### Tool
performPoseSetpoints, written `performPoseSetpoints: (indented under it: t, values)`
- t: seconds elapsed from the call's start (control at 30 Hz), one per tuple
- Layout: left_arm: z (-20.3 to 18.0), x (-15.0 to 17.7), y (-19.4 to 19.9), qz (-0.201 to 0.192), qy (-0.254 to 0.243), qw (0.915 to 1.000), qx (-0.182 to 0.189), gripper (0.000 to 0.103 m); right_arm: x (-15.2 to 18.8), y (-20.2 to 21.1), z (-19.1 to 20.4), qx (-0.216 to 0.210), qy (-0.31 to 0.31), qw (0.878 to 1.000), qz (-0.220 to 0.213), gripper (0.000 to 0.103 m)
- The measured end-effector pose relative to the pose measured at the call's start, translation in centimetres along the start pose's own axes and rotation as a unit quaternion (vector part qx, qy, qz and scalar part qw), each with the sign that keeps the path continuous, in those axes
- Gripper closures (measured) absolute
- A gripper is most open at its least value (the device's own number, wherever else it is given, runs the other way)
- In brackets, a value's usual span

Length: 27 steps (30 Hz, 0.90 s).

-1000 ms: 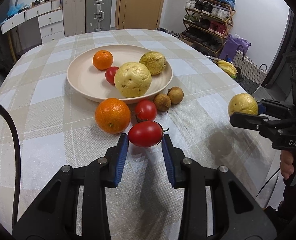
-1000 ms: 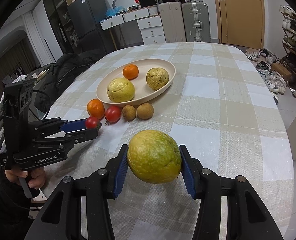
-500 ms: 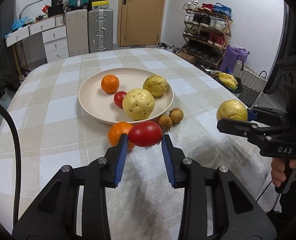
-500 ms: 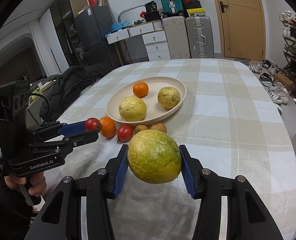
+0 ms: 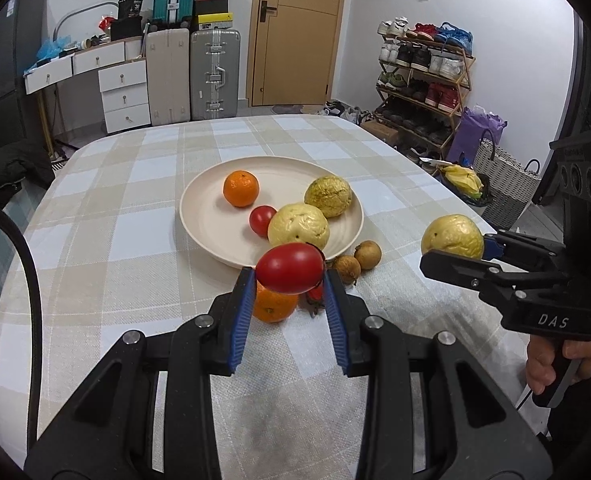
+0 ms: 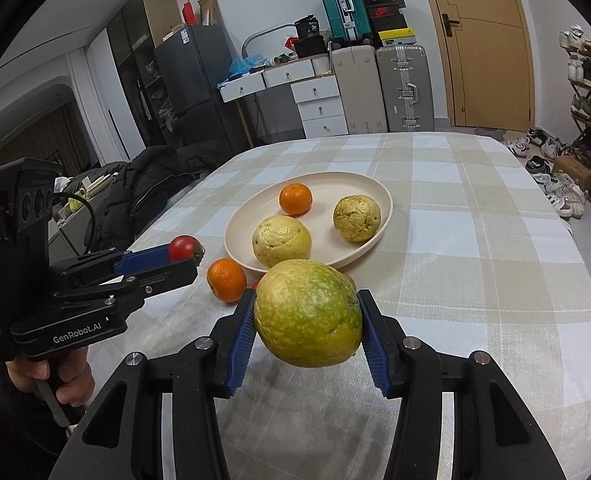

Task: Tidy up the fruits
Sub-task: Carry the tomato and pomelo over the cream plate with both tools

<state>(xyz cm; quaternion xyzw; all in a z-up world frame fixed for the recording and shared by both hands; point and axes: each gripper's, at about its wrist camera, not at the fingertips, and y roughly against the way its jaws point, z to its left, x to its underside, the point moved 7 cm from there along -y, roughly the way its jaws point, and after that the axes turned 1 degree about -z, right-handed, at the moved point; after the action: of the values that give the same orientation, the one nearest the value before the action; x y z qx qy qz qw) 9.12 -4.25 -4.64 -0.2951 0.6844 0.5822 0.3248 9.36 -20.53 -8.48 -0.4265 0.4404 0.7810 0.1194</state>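
My left gripper is shut on a red tomato, held in the air in front of the cream plate. It also shows in the right wrist view. My right gripper is shut on a yellow-green passion fruit, held above the table; the left wrist view shows it at the right. The plate holds an orange, a small tomato and two yellow passion fruits. An orange, another tomato and two brown longans lie on the cloth before the plate.
The round table has a beige checked cloth. Suitcases, a white drawer unit and a shoe rack stand beyond it. A dark jacket lies at the table's left side.
Both grippers have risen with their fruits. The left gripper lifted the tomato off the cloth and now holds it in front of the plate's near rim.
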Motion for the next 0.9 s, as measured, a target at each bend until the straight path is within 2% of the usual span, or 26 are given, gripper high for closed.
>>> performPoseSetpoints:
  t: [0.57,0.9]
  values:
    - [1.2,-0.9,-0.7,-0.004,0.008,0.9999,-0.012,0.072,-2.7,-0.9,-0.4,0.005,-0.009,1.000,-0.016,0.053]
    - [3.2,-3.0,-1.2,-0.016,0.025,0.9994,-0.018,0.072,-4.7,-1.9,-0.8,0.004,-0.019,1.000,-0.017,0.053]
